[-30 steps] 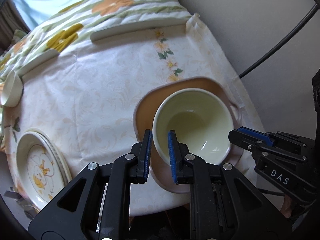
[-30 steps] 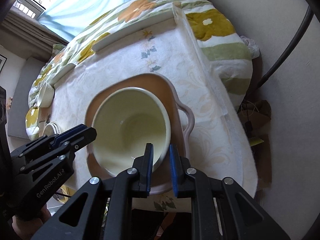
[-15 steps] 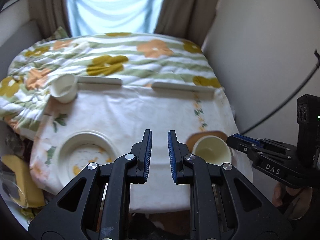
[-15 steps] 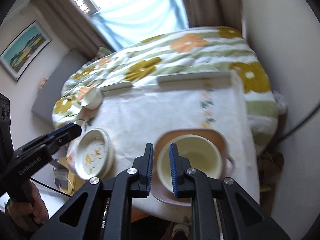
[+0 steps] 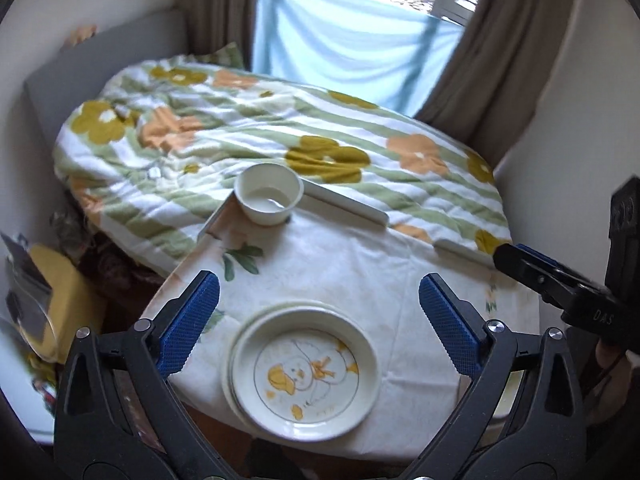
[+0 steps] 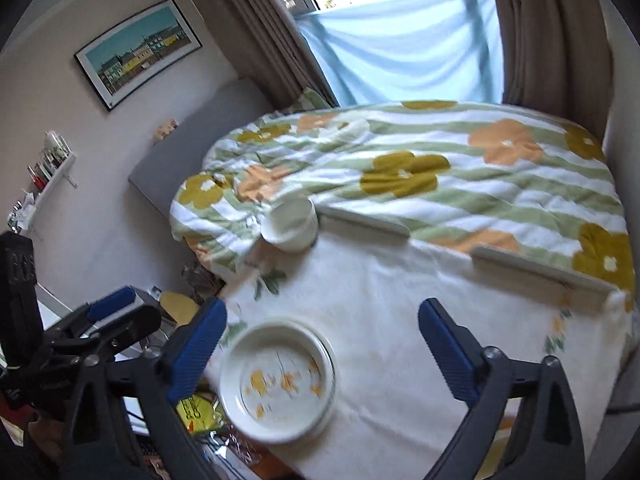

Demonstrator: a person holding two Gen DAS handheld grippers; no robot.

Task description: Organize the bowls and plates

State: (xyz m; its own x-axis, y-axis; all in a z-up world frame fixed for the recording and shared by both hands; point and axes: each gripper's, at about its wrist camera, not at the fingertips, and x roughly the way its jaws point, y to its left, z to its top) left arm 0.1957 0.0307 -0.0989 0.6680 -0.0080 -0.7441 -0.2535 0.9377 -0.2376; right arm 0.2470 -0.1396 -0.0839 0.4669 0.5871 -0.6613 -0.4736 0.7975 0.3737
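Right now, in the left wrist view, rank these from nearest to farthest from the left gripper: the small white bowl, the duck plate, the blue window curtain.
1. duck plate: just ahead of the left gripper, at the table's near edge.
2. small white bowl: at the table's far edge, against the floral blanket.
3. blue window curtain: beyond the bed.

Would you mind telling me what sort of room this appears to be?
Most likely a bedroom: a bed with a floral duvet sits under a curtained window, with a framed picture on the wall. A cloth-covered table stands against the bed.
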